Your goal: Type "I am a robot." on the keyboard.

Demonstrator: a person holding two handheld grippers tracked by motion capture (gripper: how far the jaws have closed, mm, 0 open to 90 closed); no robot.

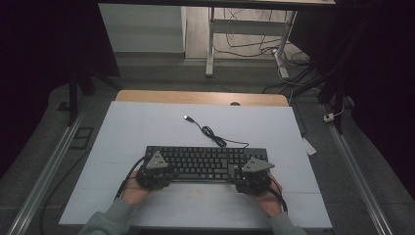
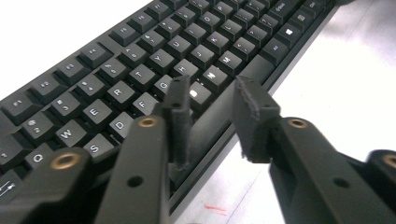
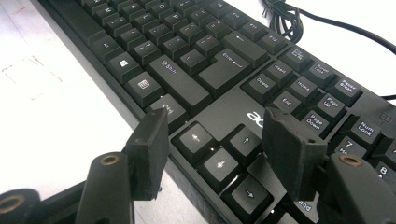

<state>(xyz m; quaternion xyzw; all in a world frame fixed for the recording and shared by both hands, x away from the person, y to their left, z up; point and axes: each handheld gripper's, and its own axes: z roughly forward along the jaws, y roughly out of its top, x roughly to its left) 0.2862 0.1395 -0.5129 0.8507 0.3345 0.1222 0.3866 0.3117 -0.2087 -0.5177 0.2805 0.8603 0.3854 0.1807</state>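
Black keyboard (image 1: pixel 208 161) flat on white tabletop (image 1: pixel 147 127), near front edge. Left hand-held gripper (image 2: pixel 212 116) at keyboard's near-left edge, jaws narrowed astride front rim, grip unclear. Right hand-held gripper (image 3: pixel 219 149) at near-right, jaws wide over arrow keys (image 3: pixel 219 161).

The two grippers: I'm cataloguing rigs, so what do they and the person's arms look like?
Both the left gripper and the right gripper are black, each topped by a grey three-cornered plate and trailing a black cable. Up close, the jaws are matt black bars with brass-coloured pivot rivets and blocky dark pads. The person wears grey sleeves.
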